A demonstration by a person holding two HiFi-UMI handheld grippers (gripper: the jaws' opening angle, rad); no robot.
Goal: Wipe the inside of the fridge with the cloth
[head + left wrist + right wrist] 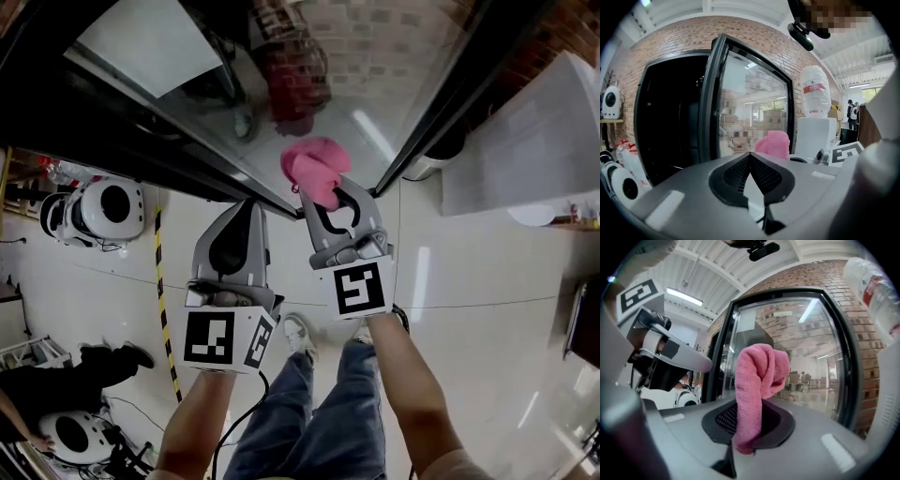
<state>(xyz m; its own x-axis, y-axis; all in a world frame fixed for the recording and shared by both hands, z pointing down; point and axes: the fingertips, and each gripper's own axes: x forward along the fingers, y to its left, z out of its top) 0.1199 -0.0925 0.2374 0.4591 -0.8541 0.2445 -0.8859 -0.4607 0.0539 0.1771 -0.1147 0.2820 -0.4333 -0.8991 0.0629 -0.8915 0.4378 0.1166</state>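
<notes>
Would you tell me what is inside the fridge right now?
Only a dark cavity shows inside the fridge; no contents can be made out in the shadow. The cloth is outside it, clamped in the right gripper.

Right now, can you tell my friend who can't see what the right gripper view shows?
A pink cloth is pinched in the right gripper and sticks up in front of the fridge's glass door.

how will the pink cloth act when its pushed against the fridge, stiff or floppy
Probably floppy: the pink cloth droops over itself above the right gripper. Likely light, since a pinch at one end holds it up. Its fuzzy weave should drag rather than slide.
</notes>
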